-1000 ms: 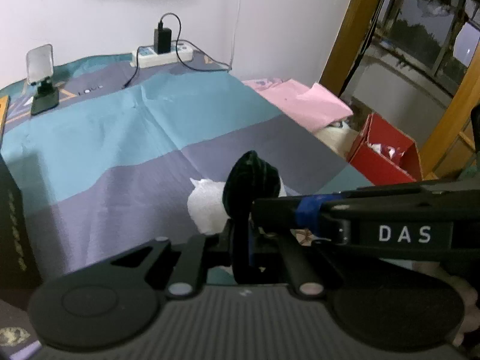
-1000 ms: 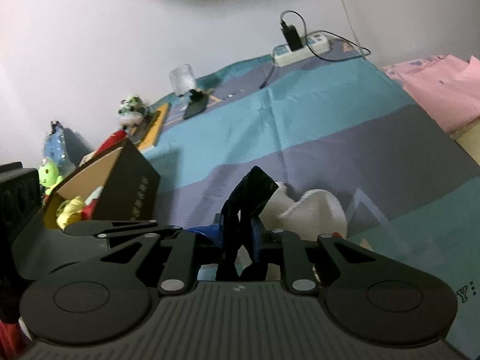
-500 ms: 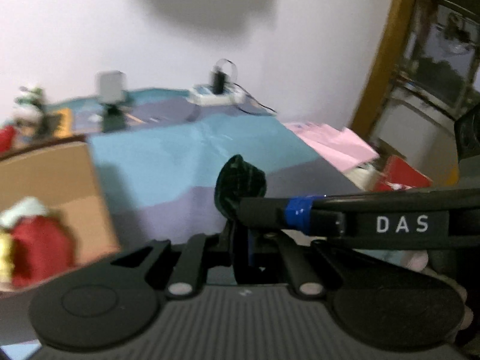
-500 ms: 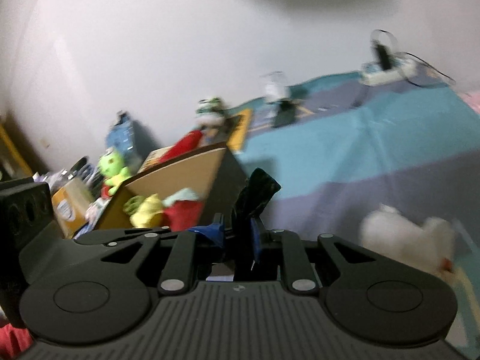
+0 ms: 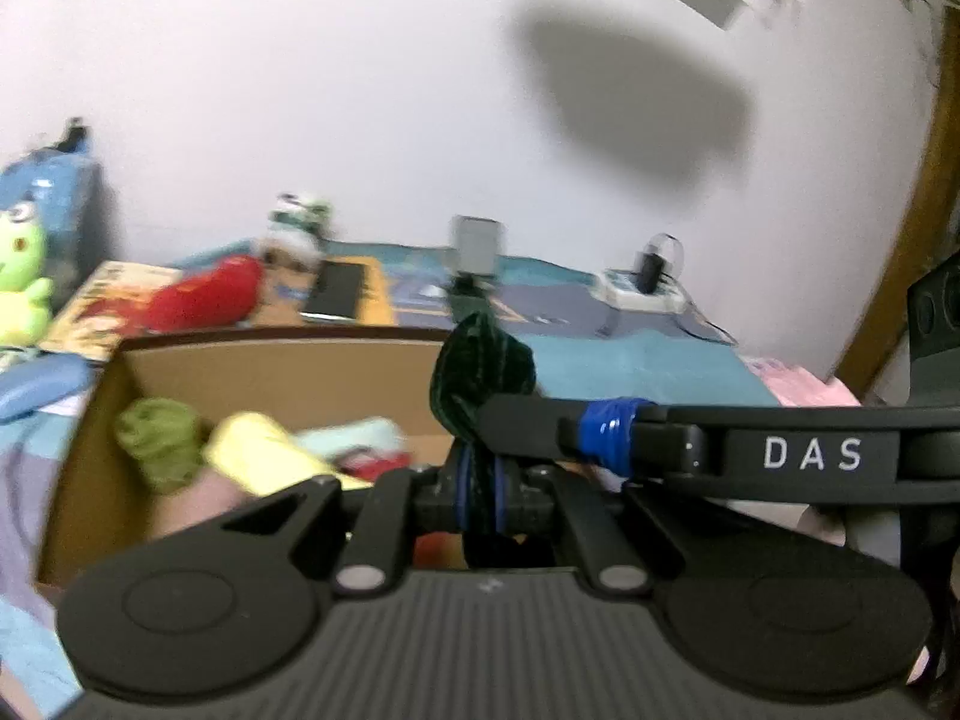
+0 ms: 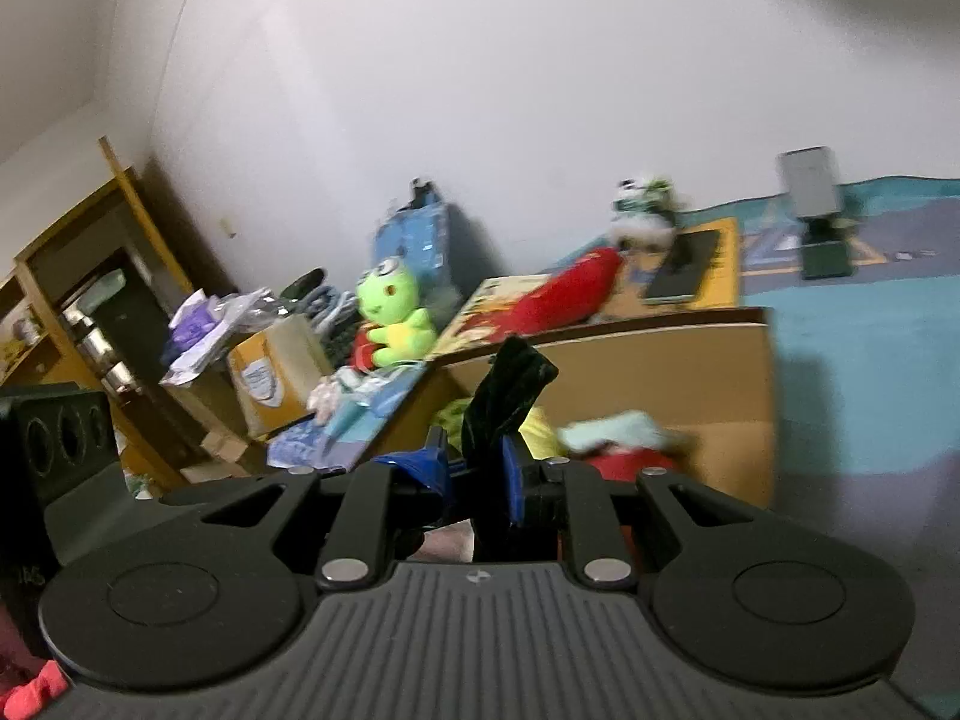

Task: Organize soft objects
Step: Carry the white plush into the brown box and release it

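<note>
A dark green cloth [image 5: 480, 372] is pinched in my left gripper [image 5: 480, 489], whose fingers are shut on it. The same dark green cloth [image 6: 510, 396] also stands up from my right gripper [image 6: 477, 471], shut on it too. In the left wrist view the right gripper's black side bar [image 5: 780, 450] crosses in from the right and meets the cloth. Just beyond both grippers is an open cardboard box [image 5: 270, 366] [image 6: 690, 354] holding green, yellow, pale teal and red soft things [image 5: 258, 450].
A green frog plush [image 6: 393, 312], a red plush [image 6: 564, 300] and a phone [image 6: 678, 267] lie behind the box. A power strip [image 5: 642, 294] and a phone stand [image 6: 816, 210] sit by the wall. Clutter and a wooden shelf [image 6: 90, 276] fill the left.
Both grippers swung left and rose with the dark green cloth still gripped. The white plush on the bedspread has left view, and the cardboard box now lies in front.
</note>
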`<action>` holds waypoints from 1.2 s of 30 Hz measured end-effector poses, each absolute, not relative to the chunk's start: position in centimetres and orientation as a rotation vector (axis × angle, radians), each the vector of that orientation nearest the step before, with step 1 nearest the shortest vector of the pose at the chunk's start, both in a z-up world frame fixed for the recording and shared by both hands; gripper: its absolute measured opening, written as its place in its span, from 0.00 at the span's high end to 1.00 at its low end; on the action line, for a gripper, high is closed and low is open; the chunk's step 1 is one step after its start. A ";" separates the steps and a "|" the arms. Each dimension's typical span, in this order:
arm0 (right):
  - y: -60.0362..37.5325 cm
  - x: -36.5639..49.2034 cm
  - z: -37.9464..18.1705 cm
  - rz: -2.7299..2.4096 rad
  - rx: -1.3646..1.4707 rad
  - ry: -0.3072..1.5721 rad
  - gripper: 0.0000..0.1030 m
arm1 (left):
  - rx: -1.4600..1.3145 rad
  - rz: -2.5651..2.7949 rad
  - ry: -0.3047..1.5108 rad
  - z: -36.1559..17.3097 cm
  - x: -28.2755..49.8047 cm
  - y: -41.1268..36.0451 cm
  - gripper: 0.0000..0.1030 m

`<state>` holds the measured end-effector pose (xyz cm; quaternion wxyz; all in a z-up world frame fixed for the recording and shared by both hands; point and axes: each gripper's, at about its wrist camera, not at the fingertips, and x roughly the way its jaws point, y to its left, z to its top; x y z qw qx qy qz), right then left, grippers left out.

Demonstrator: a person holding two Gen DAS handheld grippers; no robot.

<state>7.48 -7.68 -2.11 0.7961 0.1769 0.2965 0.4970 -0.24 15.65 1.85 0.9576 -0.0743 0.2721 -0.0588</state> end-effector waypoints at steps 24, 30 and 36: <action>2.2 9.5 -5.6 0.929 0.279 0.785 0.93 | -0.149 0.146 0.720 -3.9 3.0 26.7 0.38; -0.3 8.7 -5.4 0.901 0.319 0.769 0.92 | -0.127 0.114 0.681 -2.0 2.1 25.8 0.38; -3.8 7.5 -4.9 0.859 0.337 0.731 0.91 | -0.110 0.028 0.655 0.0 0.8 23.2 0.38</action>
